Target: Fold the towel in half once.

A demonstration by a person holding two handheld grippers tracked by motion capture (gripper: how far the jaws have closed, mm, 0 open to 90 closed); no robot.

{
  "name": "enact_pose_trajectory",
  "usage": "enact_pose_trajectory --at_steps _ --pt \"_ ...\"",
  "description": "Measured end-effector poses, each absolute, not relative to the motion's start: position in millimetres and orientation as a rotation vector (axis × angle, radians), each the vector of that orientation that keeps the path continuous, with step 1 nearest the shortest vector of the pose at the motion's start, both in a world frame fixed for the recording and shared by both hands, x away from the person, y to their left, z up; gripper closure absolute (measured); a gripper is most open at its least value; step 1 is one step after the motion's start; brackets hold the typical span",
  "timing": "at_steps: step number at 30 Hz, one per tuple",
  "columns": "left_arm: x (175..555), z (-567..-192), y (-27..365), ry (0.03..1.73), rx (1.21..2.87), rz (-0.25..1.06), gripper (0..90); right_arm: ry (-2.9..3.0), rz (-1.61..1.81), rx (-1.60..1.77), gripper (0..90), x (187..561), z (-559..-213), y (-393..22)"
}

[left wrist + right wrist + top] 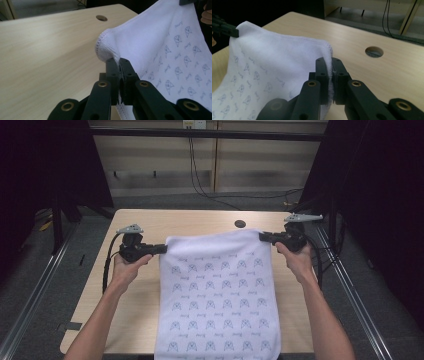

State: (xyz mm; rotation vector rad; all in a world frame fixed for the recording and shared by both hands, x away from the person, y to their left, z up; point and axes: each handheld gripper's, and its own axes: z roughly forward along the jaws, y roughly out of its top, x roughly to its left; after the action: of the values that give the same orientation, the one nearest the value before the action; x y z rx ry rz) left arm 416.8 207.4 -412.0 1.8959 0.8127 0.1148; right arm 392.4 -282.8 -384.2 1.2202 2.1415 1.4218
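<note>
I am holding a white towel [217,290] by its two far corners, one tool in each hand. My left tool [161,248] is clamping its jaws tight on the left corner, where the stitched hem bunches up just above the jaws in the left gripper view. My right tool [263,237] is pinching the right corner the same way, the cloth edge squeezed flat between its jaws in the right gripper view. The towel, printed with small grey figures, is stretching between the two tools above the wooden bench [200,220] and draping toward me, its near end hanging past the bench's front edge. A round hole [240,224] in the bench is lying just beyond the towel's far edge.
</note>
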Motion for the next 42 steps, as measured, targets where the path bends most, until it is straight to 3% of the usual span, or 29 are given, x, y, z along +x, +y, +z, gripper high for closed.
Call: enact_pose_trajectory --at_steps 15,18,25,34,42 --pt "436 -323 206 0.771 1.743 0.270 87.5 1.989 1.441 1.165 85.4 414 -309 -291" --pt "428 -323 203 0.739 1.745 0.252 87.7 1.967 1.516 1.142 85.5 408 -300 -292" --pt "391 -359 211 0.698 1.804 0.177 87.7 2.065 1.500 1.125 85.6 369 -333 -304" --pt "305 -390 224 0.668 1.826 0.068 87.7 2.265 1.401 1.088 85.7 286 -366 -295" --pt "262 -435 218 0.705 1.990 -0.053 87.6 2.433 1.327 1.165 86.0 219 -424 -293"
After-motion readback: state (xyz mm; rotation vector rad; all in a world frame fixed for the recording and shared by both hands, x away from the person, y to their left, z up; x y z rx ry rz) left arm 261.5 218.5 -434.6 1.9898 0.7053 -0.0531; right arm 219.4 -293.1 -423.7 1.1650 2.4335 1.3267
